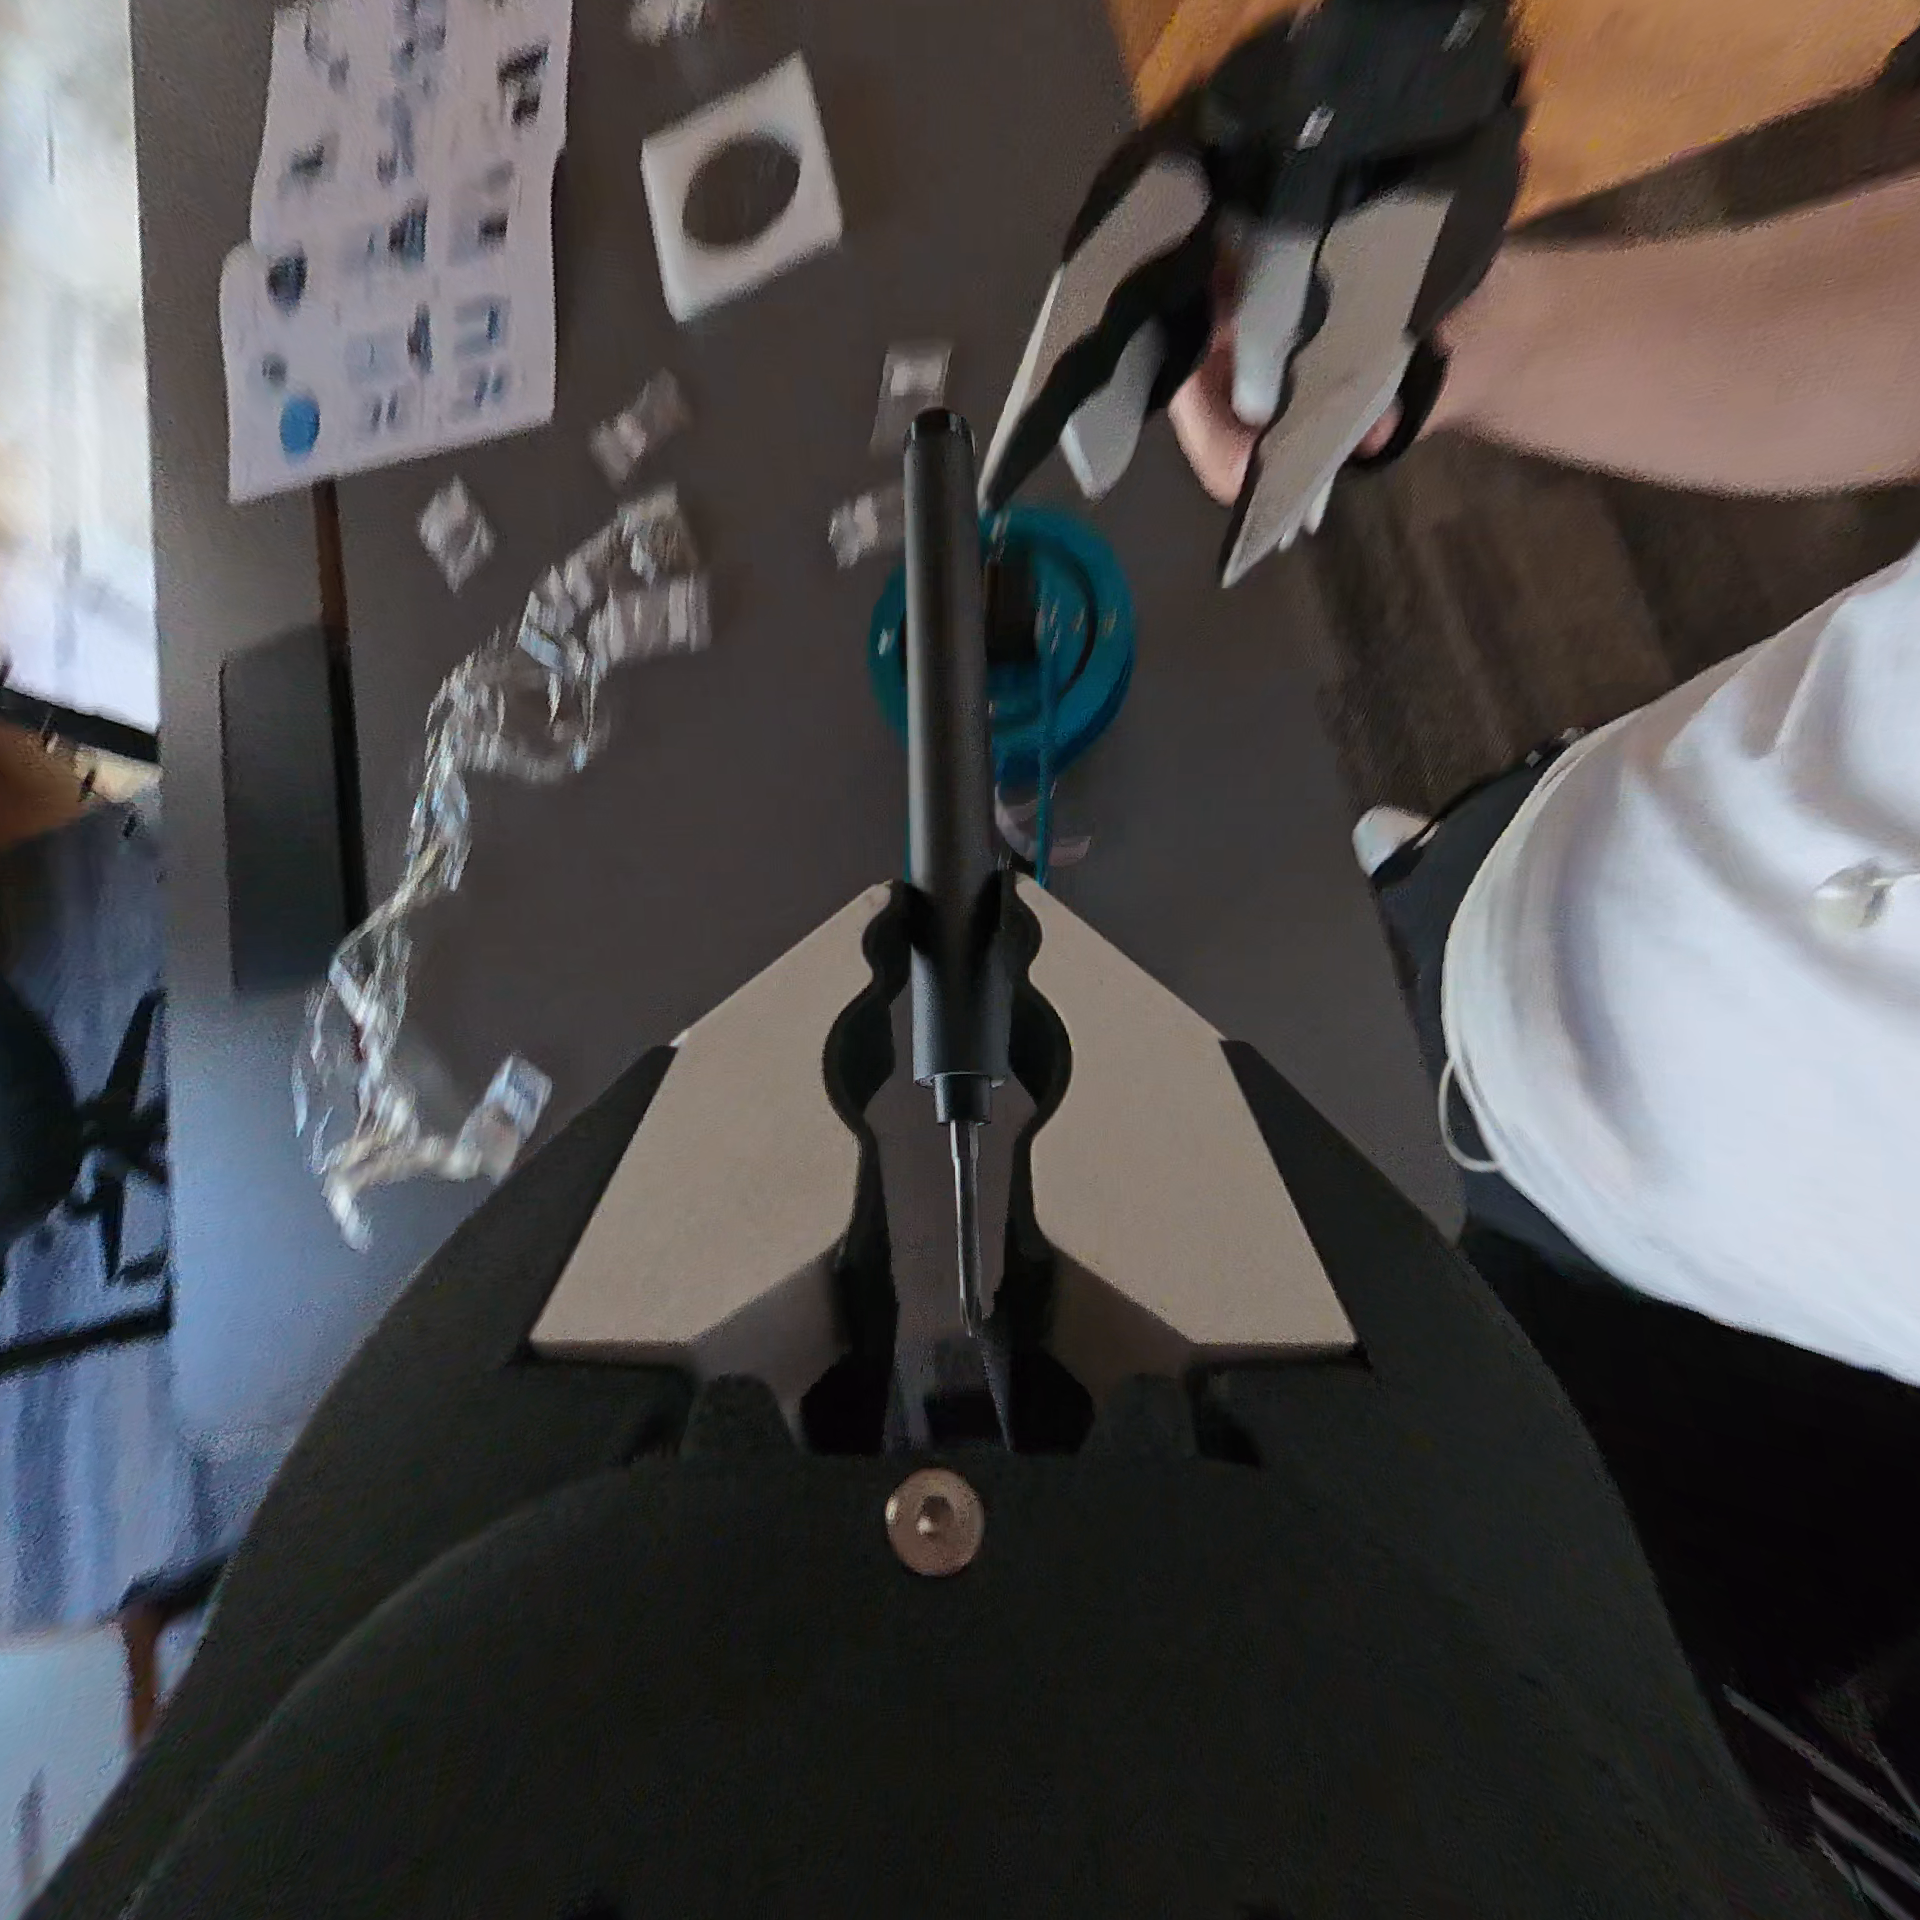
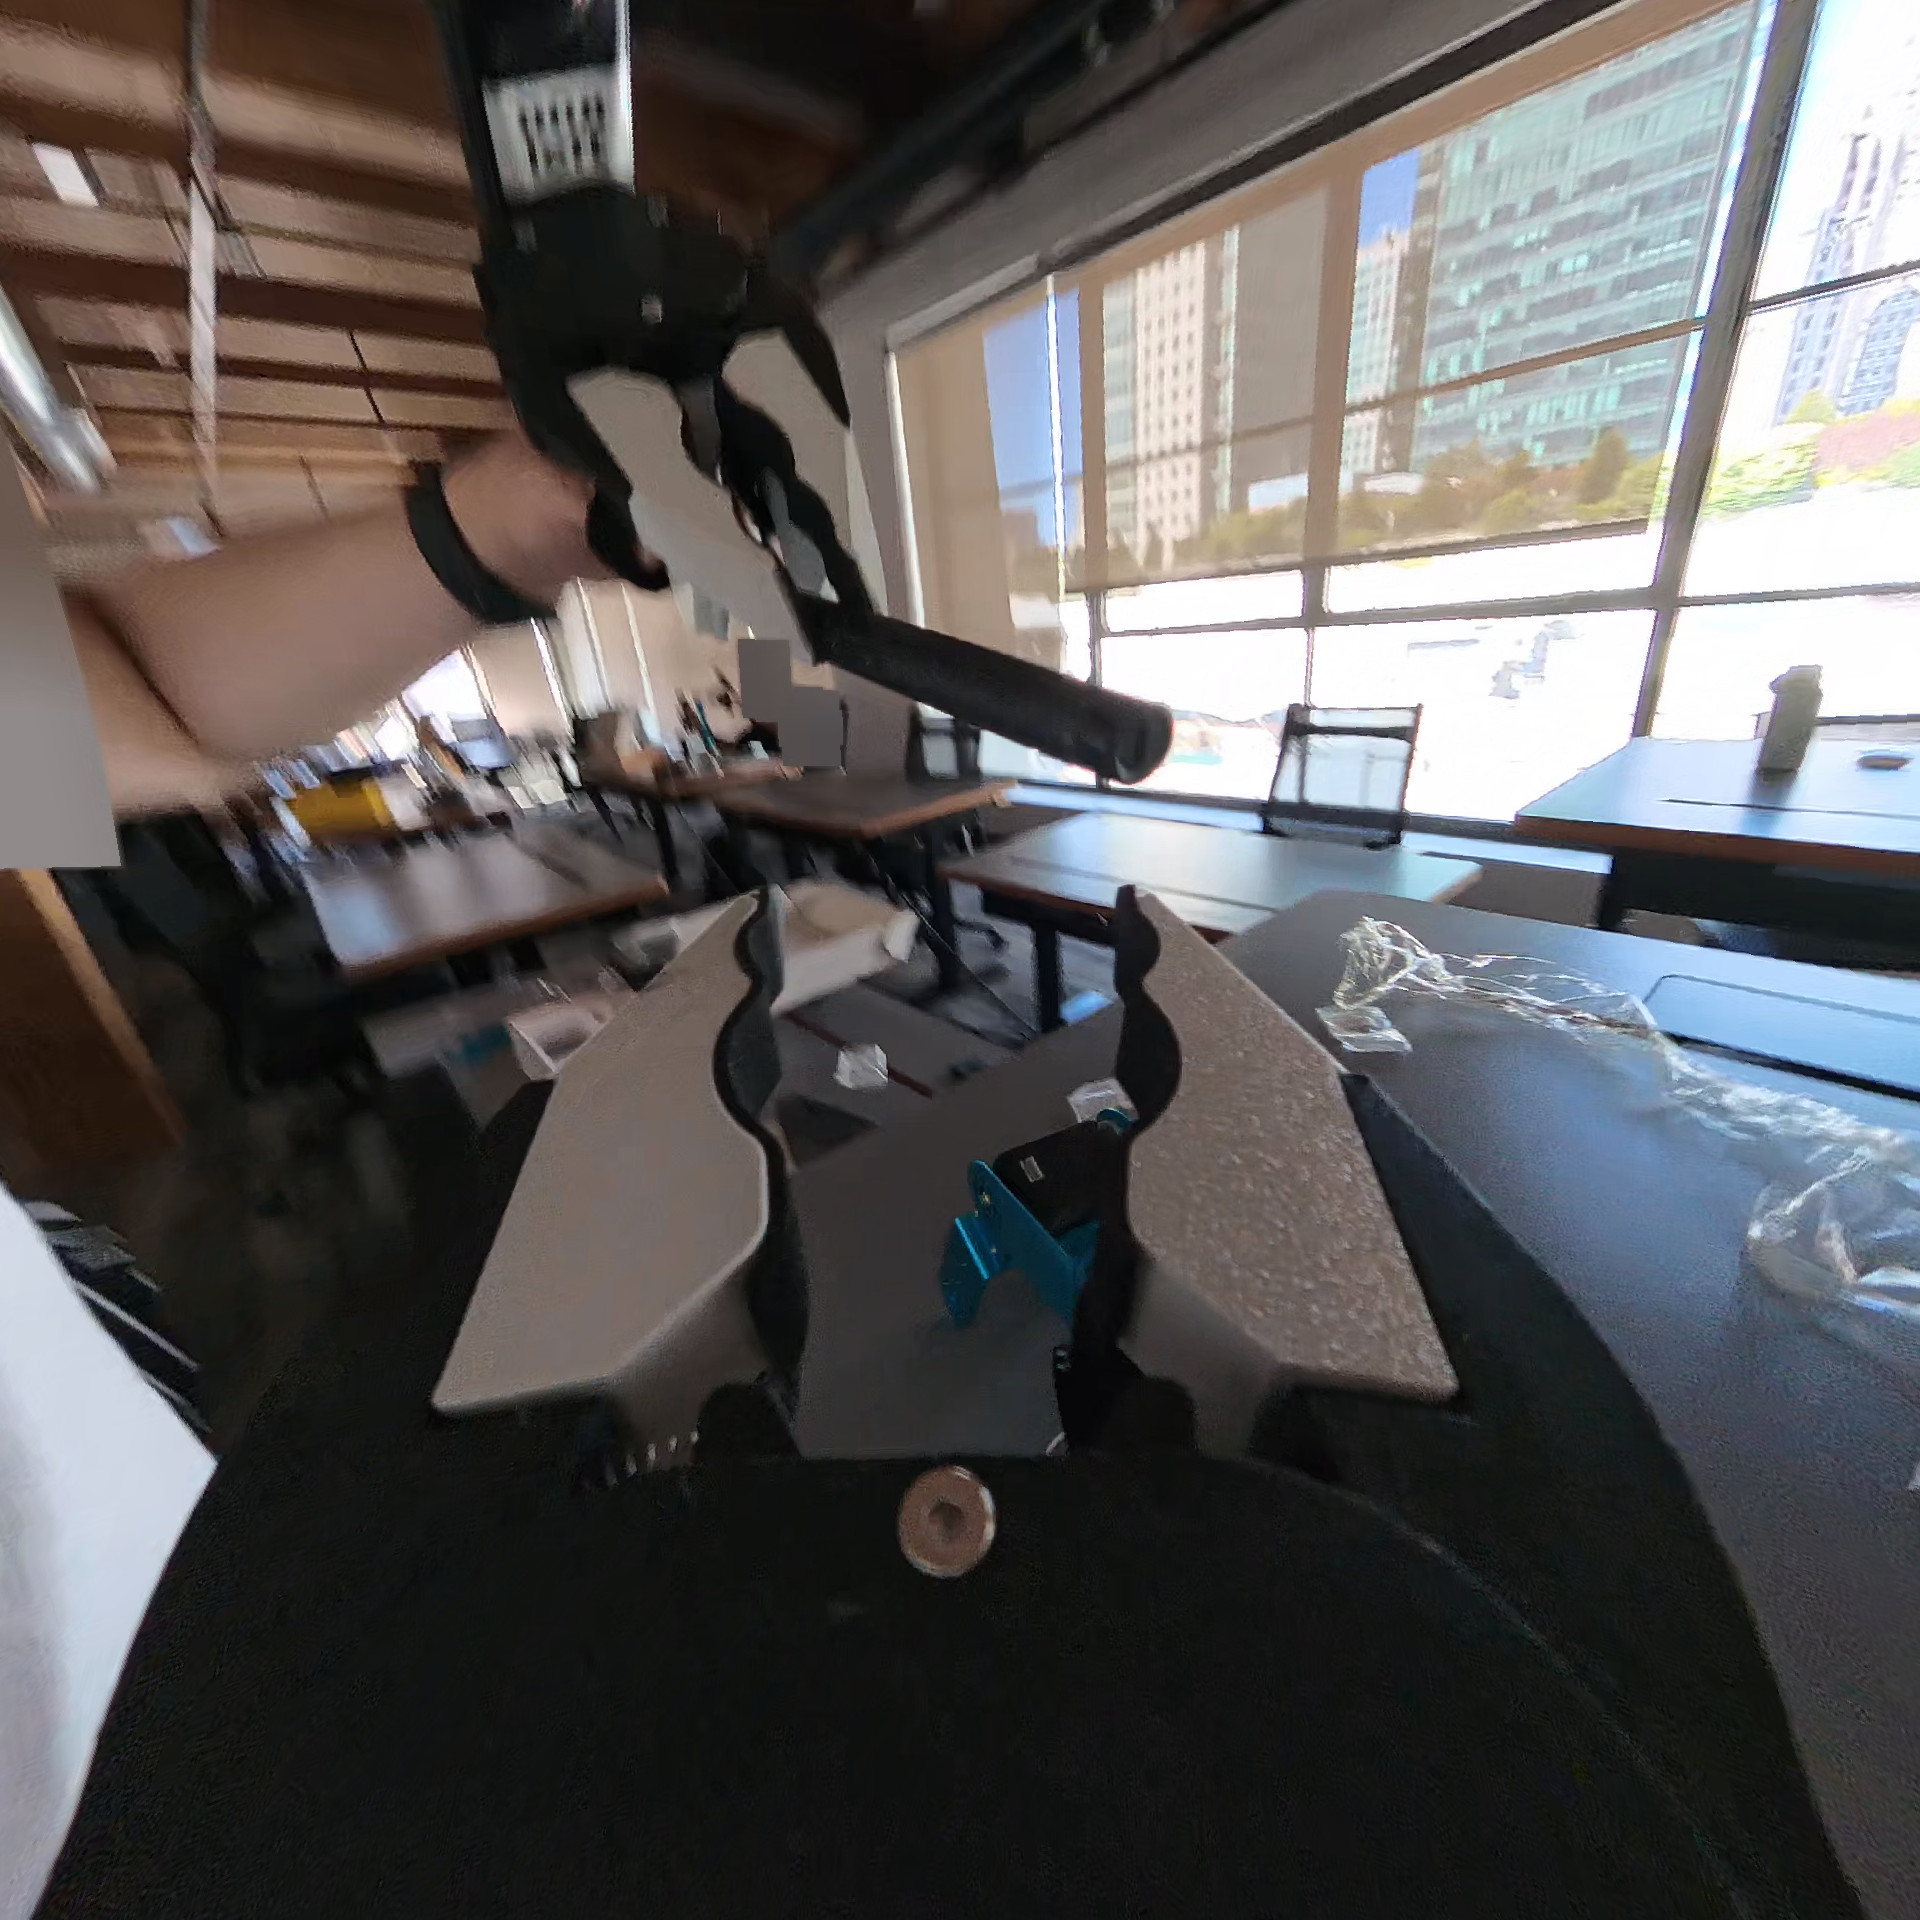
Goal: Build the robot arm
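Two hand-held grippers are up over the dark worktop point(image 1: 748, 790). My left hand-held gripper point(image 1: 951, 914) is pinching a black screwdriver point(image 1: 940, 665) by its handle, bit pointing back toward my camera. My right hand-held gripper point(image 2: 945, 935) is spread wide and holds nothing; a blue bracket with a black block point(image 2: 1023, 1226) sits on the worktop between its fingers. Crumpled clear plastic wrap point(image 2: 1558, 1029) lies just to the right, with small clear bags point(image 1: 634, 436) and printed sheets point(image 1: 395, 239) farther off.
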Demonstrator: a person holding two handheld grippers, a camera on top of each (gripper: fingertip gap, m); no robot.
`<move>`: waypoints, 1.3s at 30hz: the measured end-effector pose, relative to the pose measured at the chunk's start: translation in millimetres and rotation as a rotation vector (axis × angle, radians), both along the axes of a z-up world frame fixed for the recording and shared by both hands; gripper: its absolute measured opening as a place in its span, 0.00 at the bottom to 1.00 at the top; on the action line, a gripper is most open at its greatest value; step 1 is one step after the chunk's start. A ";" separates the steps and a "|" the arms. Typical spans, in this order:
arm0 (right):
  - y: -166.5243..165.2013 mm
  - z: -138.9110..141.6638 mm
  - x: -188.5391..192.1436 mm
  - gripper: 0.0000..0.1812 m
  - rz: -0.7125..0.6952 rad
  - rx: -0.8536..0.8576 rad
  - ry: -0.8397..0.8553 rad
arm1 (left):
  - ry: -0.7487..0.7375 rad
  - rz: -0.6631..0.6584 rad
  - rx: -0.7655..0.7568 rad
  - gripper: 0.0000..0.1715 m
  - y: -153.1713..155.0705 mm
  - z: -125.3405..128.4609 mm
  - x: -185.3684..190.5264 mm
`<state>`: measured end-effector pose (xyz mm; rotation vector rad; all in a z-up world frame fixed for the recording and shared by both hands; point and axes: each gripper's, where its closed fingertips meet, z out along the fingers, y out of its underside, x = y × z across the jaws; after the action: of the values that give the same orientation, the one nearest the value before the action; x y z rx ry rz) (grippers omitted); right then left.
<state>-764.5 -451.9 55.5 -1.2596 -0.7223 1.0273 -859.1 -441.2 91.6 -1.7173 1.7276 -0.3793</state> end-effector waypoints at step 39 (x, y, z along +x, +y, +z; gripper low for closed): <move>54.5 39.9 56.8 0.09 0.281 -0.142 0.044 | -0.512 -0.171 -0.587 0.21 3.0 -88.7 185.1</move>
<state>-707.7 -397.4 95.4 -1.2756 -0.8192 1.3509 -674.0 -438.2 2.9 -1.6412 1.4540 -1.3848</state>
